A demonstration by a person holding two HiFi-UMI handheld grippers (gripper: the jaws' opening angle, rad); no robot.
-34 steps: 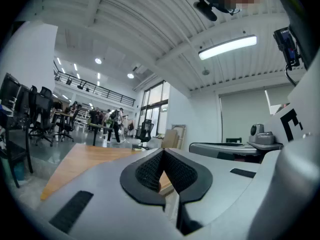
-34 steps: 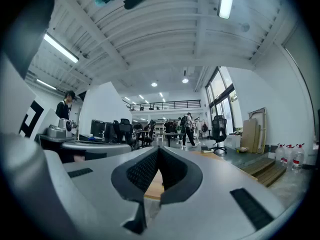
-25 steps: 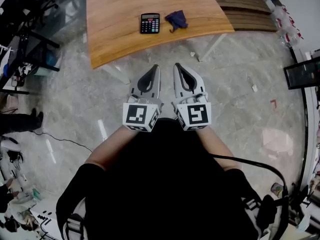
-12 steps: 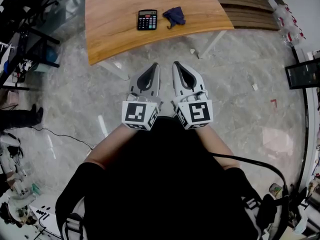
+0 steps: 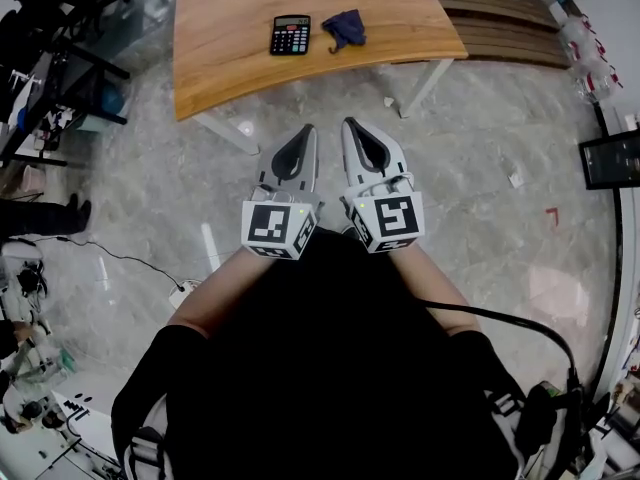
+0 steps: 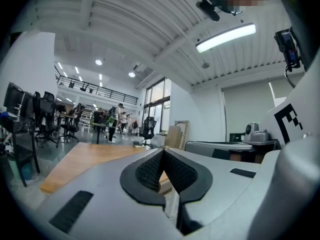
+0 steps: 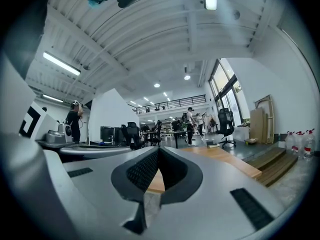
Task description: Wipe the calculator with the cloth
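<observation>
A black calculator [image 5: 290, 35] lies near the front edge of a wooden table [image 5: 230, 58] at the top of the head view. A crumpled dark blue cloth [image 5: 346, 28] sits just to its right, apart from it. My left gripper [image 5: 311, 130] and right gripper [image 5: 348, 124] are held side by side over the floor, well short of the table. Both are shut with nothing between the jaws, and both point level toward the table. In the left gripper view [image 6: 163, 151] and the right gripper view [image 7: 158, 148] the jaw tips meet, with the tabletop beyond them.
Grey marble floor [image 5: 480, 138] lies between me and the table. Wooden pallets [image 5: 500, 23] sit to the table's right, desks and office chairs [image 5: 60, 78] to its left. Cables [image 5: 110, 258] run across the floor at left. People stand far off in the hall [image 7: 192, 124].
The table, calculator and cloth have slid up and slightly left in the head view. Both grippers stay shut and side by side.
</observation>
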